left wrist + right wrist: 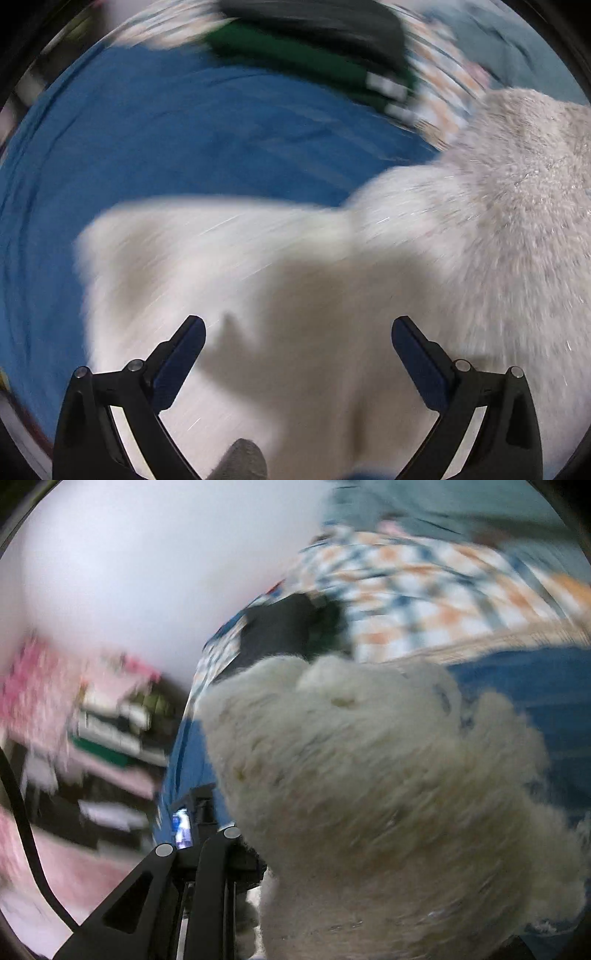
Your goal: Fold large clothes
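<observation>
A white fluffy garment (332,277) lies spread on the blue sheet (166,147) in the left wrist view. Above it my left gripper (298,325) points steeply down, jaws wide open and nothing between them. In the right wrist view the same garment (369,775) is bunched up and lifted, draped over my right gripper (258,864). Only that gripper's left finger arm (207,867) shows. Its tips are buried in the fleece, closed on a fold of it. Both views are blurred by motion.
Folded green (295,55) and dark (314,18) clothes lie at the far side of the blue sheet. A checked blanket (424,590) covers the bed beyond. Cluttered shelves with pink items (110,720) stand left of the bed under a white wall (147,554).
</observation>
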